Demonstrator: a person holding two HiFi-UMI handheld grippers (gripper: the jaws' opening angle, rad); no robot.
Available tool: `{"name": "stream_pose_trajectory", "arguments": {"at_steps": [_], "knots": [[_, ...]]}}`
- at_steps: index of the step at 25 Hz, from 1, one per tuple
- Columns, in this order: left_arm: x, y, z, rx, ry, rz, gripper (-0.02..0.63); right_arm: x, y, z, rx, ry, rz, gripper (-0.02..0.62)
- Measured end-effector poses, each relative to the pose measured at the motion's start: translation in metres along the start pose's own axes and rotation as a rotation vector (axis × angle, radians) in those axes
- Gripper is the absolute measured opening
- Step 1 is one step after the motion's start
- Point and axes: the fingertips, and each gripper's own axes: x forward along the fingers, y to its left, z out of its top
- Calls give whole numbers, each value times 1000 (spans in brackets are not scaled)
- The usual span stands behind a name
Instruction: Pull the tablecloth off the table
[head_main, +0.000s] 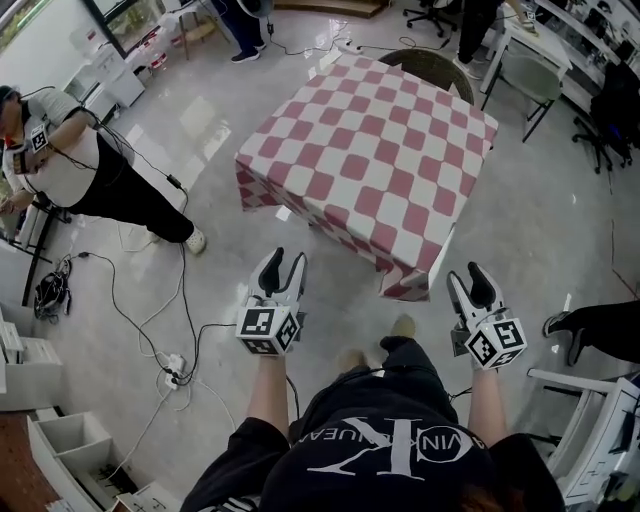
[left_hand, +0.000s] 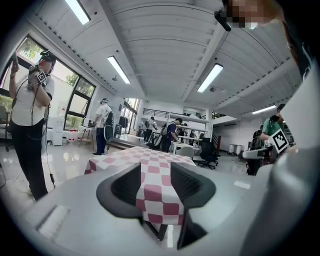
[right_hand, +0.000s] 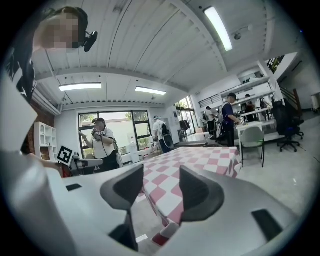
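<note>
The step in hand is judged to be the reach for the cloth, since the red-and-white chequered tablecloth (head_main: 370, 165) lies fully spread over the square table (head_main: 441, 262), which is almost wholly covered by it, and its nearest corner hangs down just ahead of the person. For a clean pull, the hanging hem should be taken on both sides of that near corner, one gripper to each side, and enough fabric should be gathered between the pads that it cannot slip out. The pull is best made evenly with both hands, low and towards the body, so that the far corners are drawn across the top and are not snagged on the table's edges; the black cables (head_main: 150, 300) trailing over the pale glossy floor (head_main: 560, 230) should be minded if a step back is taken. Both forearms are held forward and roughly parallel, with the marker cubes uppermost and the jaws pointed at the table. The left gripper (head_main: 285, 262) is held to the left of the hanging corner and the right gripper (head_main: 468, 280) just to its right, both clear of the fabric. The jaws of each are spread, and nothing is pinched between them; only the distant cloth is seen through the gaps.
</note>
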Motion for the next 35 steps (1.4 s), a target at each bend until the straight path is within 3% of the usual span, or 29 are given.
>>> {"name": "stream_pose_trajectory", "arguments": {"at_steps": [7, 15, 22, 27, 31, 35], "knots": [[52, 5, 4, 13, 0, 29, 195, 61, -50, 1, 12, 12, 67, 210], [124, 31, 27, -5, -20, 146, 198, 165, -99, 15, -10, 88, 198, 241], [178, 37, -3, -51, 45, 217, 213, 230, -152, -9, -42, 233, 280, 275], [210, 41, -20, -93, 94, 258, 229, 268, -210, -25, -82, 329, 265, 295], [225, 43, -27, -139, 109, 304, 236, 300, -270, -22, -56, 355, 207, 299], [239, 37, -34, -127, 143, 321, 249, 334, -322, -23, -78, 390, 120, 324]]}}
